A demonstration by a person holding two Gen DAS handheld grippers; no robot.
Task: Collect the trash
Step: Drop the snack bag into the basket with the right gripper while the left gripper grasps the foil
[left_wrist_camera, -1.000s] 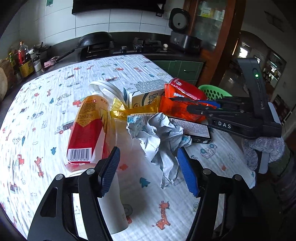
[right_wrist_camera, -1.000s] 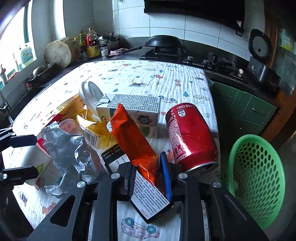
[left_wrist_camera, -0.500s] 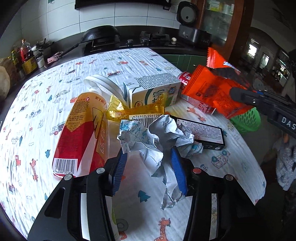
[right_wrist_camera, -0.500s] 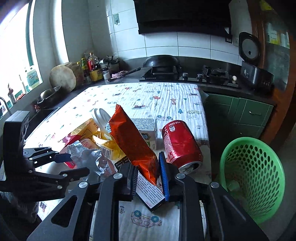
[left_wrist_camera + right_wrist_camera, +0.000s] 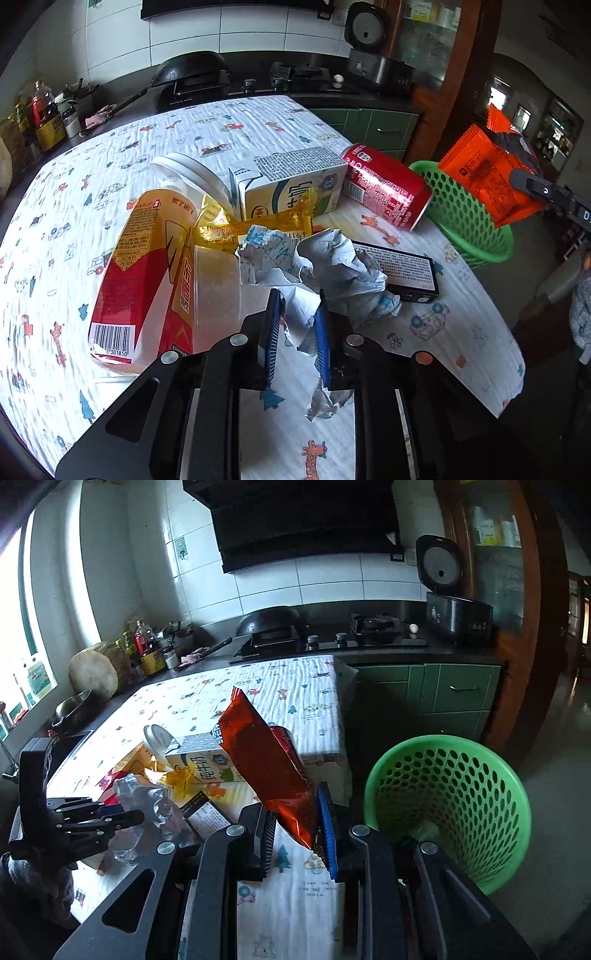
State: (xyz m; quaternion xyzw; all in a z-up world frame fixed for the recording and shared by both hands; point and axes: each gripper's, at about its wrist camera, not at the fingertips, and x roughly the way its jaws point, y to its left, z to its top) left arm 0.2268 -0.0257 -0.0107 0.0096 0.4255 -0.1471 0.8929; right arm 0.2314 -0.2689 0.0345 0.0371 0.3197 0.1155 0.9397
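Note:
My left gripper (image 5: 297,328) is shut on the crumpled white paper (image 5: 332,269), which still rests in the trash pile on the table. My right gripper (image 5: 297,827) is shut on an orange snack bag (image 5: 273,771) and holds it in the air above the table's edge, left of the green basket (image 5: 454,805). From the left wrist view the bag (image 5: 487,177) hangs over the basket (image 5: 465,221). The pile also holds a red can (image 5: 384,184), a milk carton (image 5: 291,188), a red-yellow drink bottle (image 5: 147,266), a yellow wrapper (image 5: 255,225) and a black box (image 5: 402,269).
The table has a white cloth with cartoon prints (image 5: 229,125). Behind it runs a dark counter with a wok (image 5: 269,624), a stove, bottles (image 5: 144,650) and a rice cooker (image 5: 450,605). Green cabinets (image 5: 443,698) stand behind the basket.
My left gripper has closed on the crumpled paper. My right gripper has lifted the orange bag off the table and carried it toward the green basket.

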